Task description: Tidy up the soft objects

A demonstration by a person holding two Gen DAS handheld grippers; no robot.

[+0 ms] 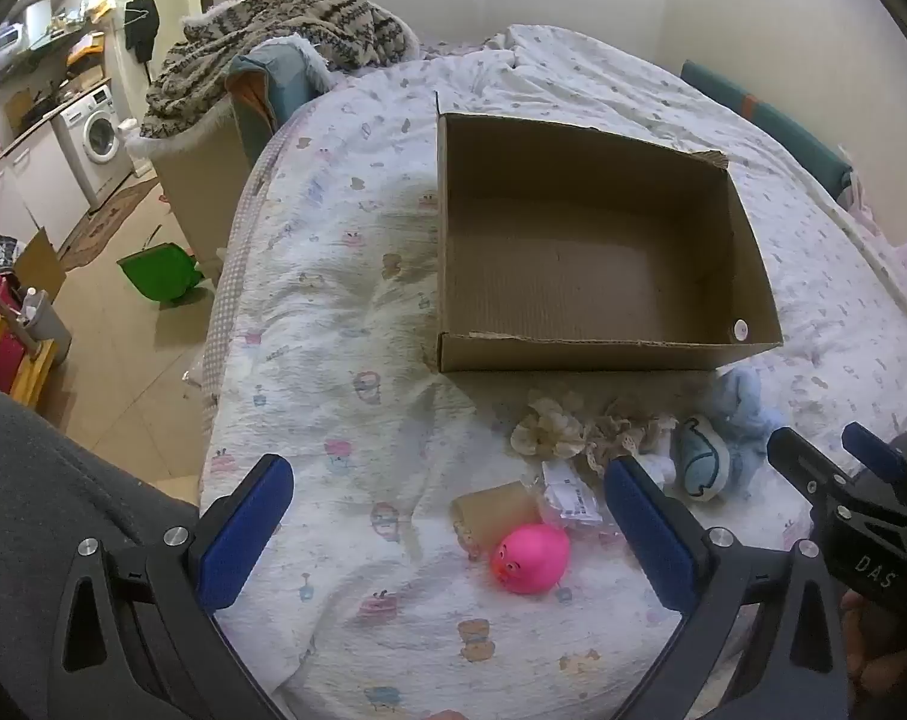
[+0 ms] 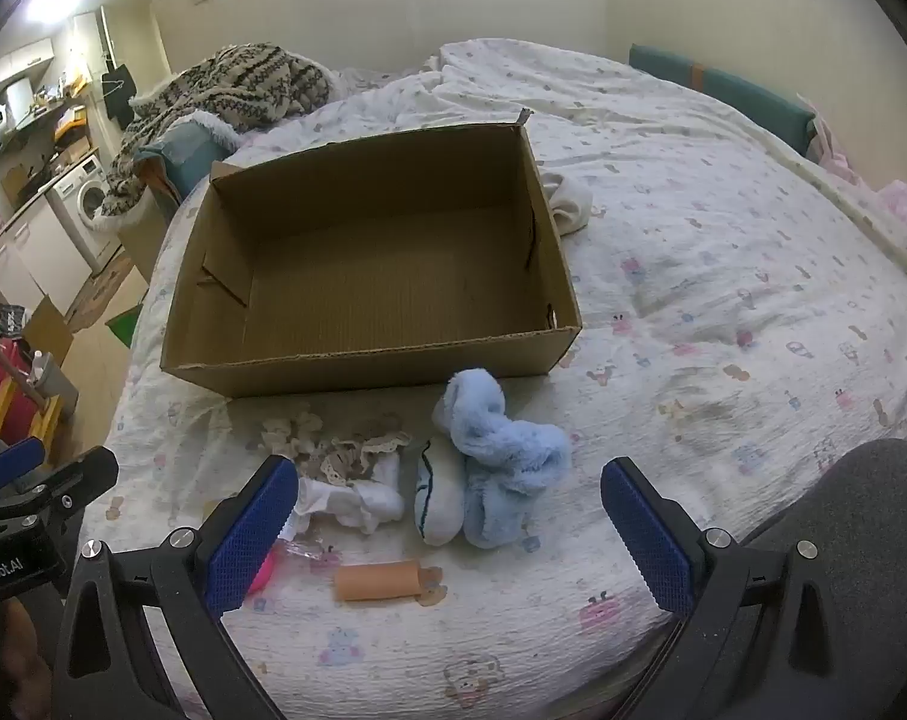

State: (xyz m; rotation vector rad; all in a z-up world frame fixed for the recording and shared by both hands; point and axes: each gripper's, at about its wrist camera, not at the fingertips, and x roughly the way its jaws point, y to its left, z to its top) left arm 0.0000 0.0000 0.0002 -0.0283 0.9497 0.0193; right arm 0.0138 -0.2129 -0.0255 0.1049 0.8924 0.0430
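An open, empty cardboard box (image 1: pixel 591 252) (image 2: pixel 381 276) sits on the bed. In front of it lie a pink pig toy (image 1: pixel 530 558), a tan fabric roll (image 2: pixel 378 581) (image 1: pixel 495 513), a lace trim (image 2: pixel 339 450) (image 1: pixel 549 435), white cloth (image 2: pixel 363 501), a white sock with blue line (image 2: pixel 438 501) (image 1: pixel 702 465) and a fluffy blue piece (image 2: pixel 501 456) (image 1: pixel 744 408). My left gripper (image 1: pixel 447 540) is open above the pink toy. My right gripper (image 2: pixel 447 540) is open and empty above the roll; it also shows in the left wrist view (image 1: pixel 825 450).
A quilt (image 2: pixel 723 300) with a cartoon print covers the bed. A white cloth (image 2: pixel 570 201) lies right of the box. A patterned blanket (image 1: pixel 285 42) is piled at the far left. The bed's left edge drops to the floor with a green dustpan (image 1: pixel 159 270).
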